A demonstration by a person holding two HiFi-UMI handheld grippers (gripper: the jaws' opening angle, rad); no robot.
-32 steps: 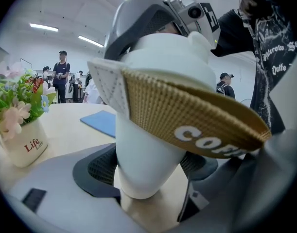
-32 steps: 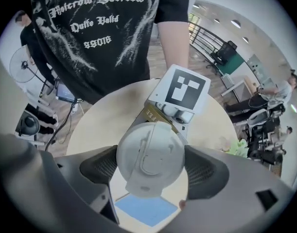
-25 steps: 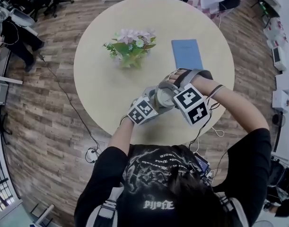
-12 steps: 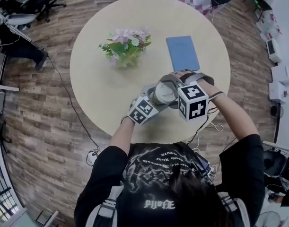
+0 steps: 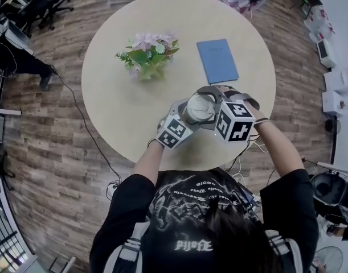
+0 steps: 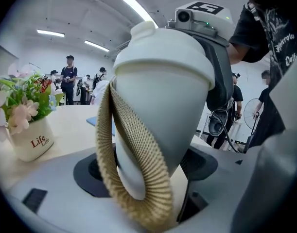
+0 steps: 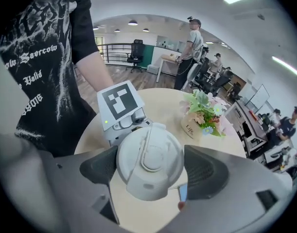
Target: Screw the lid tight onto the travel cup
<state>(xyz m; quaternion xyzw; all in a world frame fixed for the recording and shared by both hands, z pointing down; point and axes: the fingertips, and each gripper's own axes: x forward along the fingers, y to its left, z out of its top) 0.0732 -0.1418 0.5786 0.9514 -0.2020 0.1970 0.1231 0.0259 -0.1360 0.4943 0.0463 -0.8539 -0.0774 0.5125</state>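
**Cup and Lid: Two-Gripper Hold**

**Left gripper.** The left gripper (image 6: 146, 168) is clenched on the lower body of the cup (image 6: 163, 106), with a dark pad against each side of it. The cup leans in the jaws, lid end away from the gripper. A woven tan strap (image 6: 138, 178) loops down the near side of the cup and hangs between the jaws.

**Right gripper.** The right gripper (image 7: 150, 168) comes down steeply from above and grasps the lid (image 7: 148, 152). Its two pads bear on opposite sides of the lid's rim. The lid sits on the mouth of the cup. Its top face, with a raised round centre and a flip tab, faces the right gripper's camera. The left gripper's marker cube shows just behind the lid in the right gripper view.

**Location.** In the head view both grippers meet over the near part of the round table (image 5: 122, 112), just in front of the person. Whether the cup's base touches the tabletop cannot be determined.

**Other items on the table.** A flower pot (image 5: 146, 56) stands near the centre. A blue book (image 5: 217, 60) lies flat to its right, well apart from the cup.
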